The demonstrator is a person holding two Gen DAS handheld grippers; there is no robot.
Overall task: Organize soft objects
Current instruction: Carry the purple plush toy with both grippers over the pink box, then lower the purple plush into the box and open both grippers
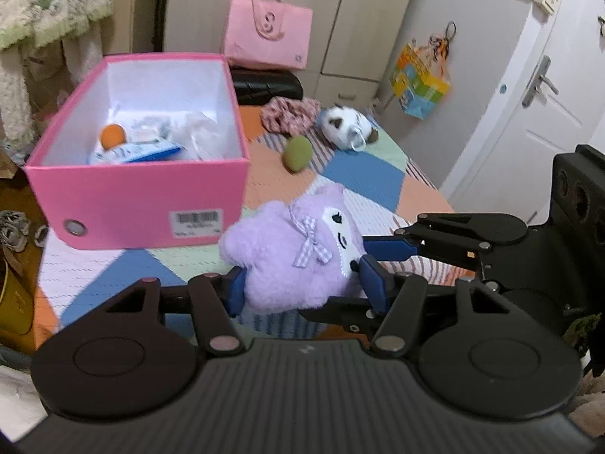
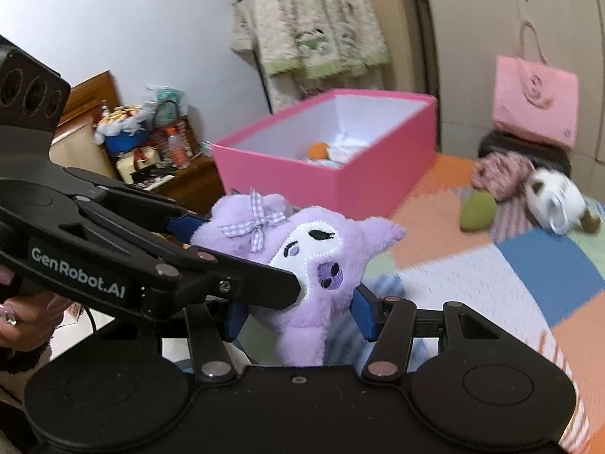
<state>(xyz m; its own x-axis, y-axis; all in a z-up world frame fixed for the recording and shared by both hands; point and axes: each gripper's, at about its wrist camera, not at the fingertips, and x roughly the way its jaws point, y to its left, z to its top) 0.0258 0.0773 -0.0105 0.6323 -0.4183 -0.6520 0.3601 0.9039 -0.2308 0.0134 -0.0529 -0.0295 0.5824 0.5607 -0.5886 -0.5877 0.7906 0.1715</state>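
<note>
A purple plush toy (image 1: 291, 253) with a gingham bow is held between both grippers, just right of the open pink box (image 1: 140, 189). My left gripper (image 1: 302, 287) is shut on its lower body. My right gripper (image 2: 298, 317) is shut on the same plush (image 2: 302, 265) from the other side; it shows in the left wrist view (image 1: 382, 249) coming in from the right. The pink box (image 2: 378, 174) holds an orange ball (image 1: 112, 136) and white packets. A green soft ball (image 1: 298, 153), a white-and-brown plush (image 1: 346, 126) and a floral fabric piece (image 1: 291, 113) lie on the patchwork mat beyond.
A pink tote bag (image 1: 268, 34) stands on a black case (image 1: 264, 85) at the back. White door (image 1: 529, 113) to the right. A cluttered wooden side table (image 2: 159, 159) stands left of the box. Patchwork mat (image 1: 363, 174) covers the surface.
</note>
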